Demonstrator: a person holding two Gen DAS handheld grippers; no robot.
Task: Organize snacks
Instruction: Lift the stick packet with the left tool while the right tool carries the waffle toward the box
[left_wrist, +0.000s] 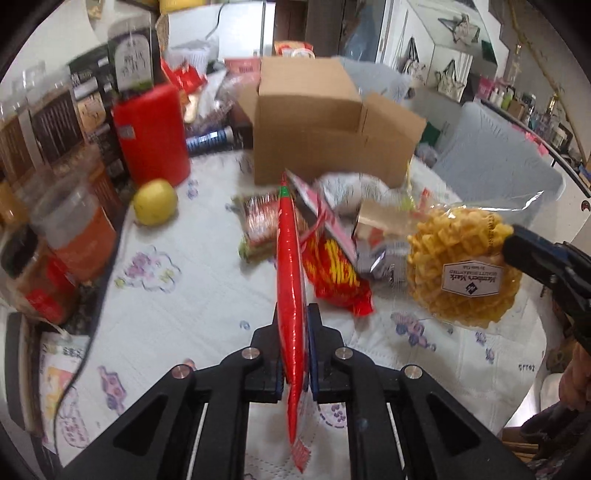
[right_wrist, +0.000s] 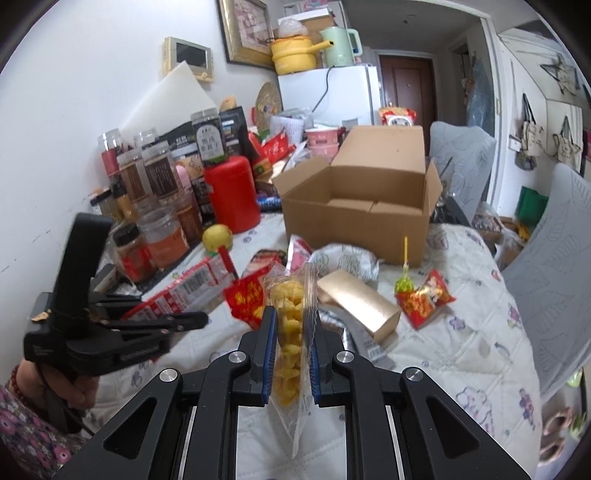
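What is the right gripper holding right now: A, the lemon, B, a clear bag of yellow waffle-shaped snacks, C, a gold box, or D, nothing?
B: in the right wrist view the right gripper has its jaws closed on the clear bag of yellow snacks, while the gold box and the lemon lie on the table.

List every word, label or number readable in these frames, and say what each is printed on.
"Member's Mark": upside-down white label on the bag of yellow waffle snacks, held in the right tongs.
Smaller line on that label: too blurred.
Red packet in the left tongs: seen edge-on, no text readable.
Chinese characters on the dark jar label: too small.
Red-and-yellow packet: blurred.
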